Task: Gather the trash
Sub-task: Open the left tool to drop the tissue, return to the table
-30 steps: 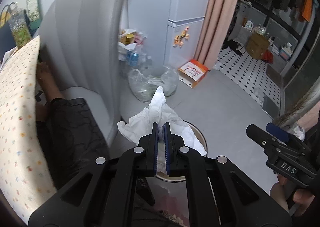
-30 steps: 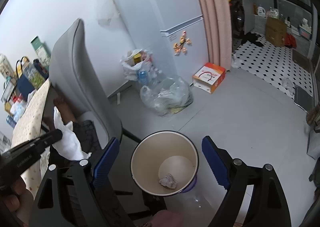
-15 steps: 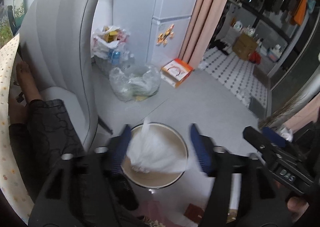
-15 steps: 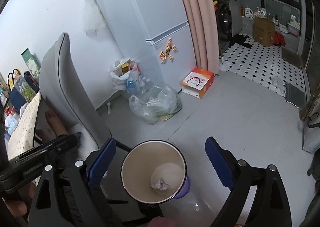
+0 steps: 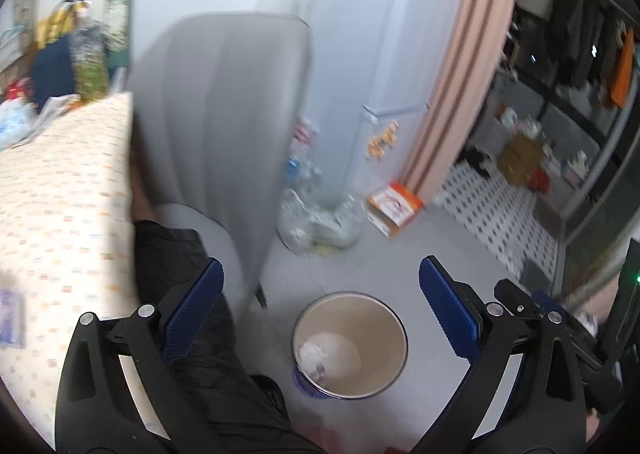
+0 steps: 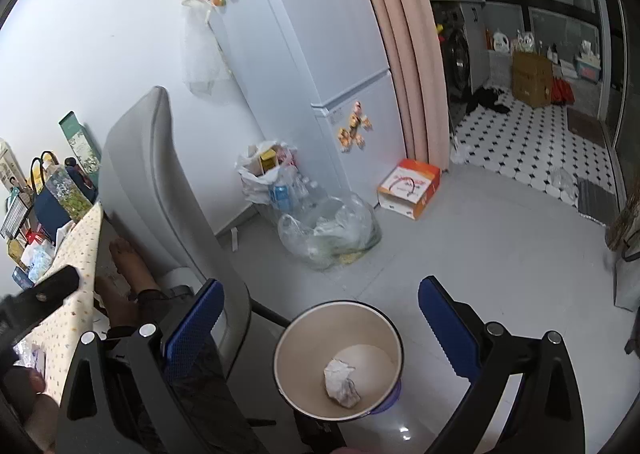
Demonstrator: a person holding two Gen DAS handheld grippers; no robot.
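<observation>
Crumpled white tissue (image 6: 341, 383) — inside round, smooth-walled bin (image 6: 296, 338)

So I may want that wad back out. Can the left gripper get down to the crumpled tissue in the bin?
Probably yes: the left gripper is open above the bin, whose mouth is uncovered, and the crumpled tissue lies exposed at the bottom. The walls might crowd the jaws.

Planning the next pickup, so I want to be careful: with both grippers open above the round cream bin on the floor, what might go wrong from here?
1. The round cream bin sits close beside the grey chair; the left gripper, swinging toward the dotted tablecloth, might clip the chair back.
2. The bin looks light, holding only crumpled white tissue; the right gripper hovers just above its rim and may tip it.
</observation>
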